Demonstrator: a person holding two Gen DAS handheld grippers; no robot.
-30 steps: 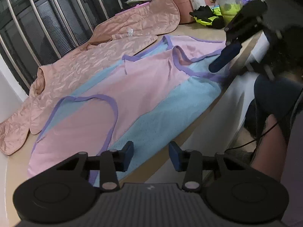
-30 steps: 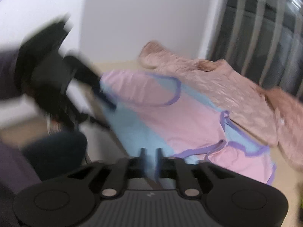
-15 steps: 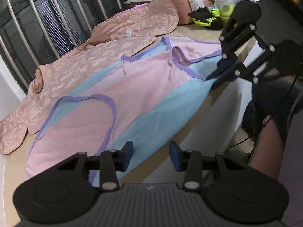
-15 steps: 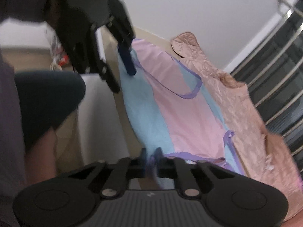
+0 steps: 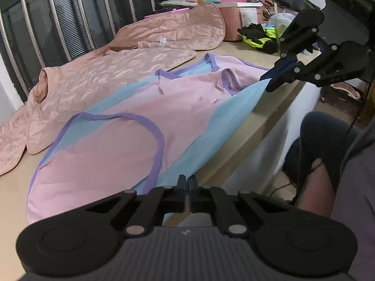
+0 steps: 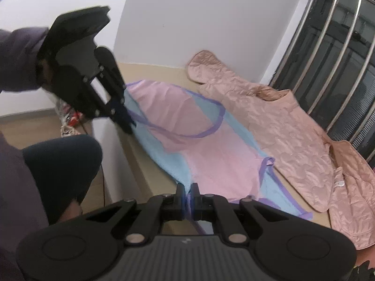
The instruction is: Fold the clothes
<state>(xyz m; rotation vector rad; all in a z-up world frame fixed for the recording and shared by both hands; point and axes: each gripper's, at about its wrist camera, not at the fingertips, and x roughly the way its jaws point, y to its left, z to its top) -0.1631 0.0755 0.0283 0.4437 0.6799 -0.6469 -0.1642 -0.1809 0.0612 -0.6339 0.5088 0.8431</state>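
A pink and light-blue garment with purple trim [image 5: 145, 121] lies spread on the tan table [image 5: 248, 126]; it also shows in the right wrist view [image 6: 211, 149]. My left gripper [image 5: 187, 193] is shut on the garment's blue near edge at one end; it appears in the right wrist view [image 6: 126, 121]. My right gripper [image 6: 187, 199] is shut on the blue near edge at the other end; it appears in the left wrist view [image 5: 269, 82]. The edge is raised slightly between them.
A quilted peach jacket [image 5: 98, 72] lies behind the garment, against the metal railing [image 5: 77, 16]. Boxes, a plush toy and a yellow-black item [image 5: 257, 35] sit at the far end. The person's knee [image 5: 323, 140] is beside the table edge.
My left gripper has closed on the blue near edge. My right gripper, shut throughout, has shifted along the far end of that edge, which has lifted a little.
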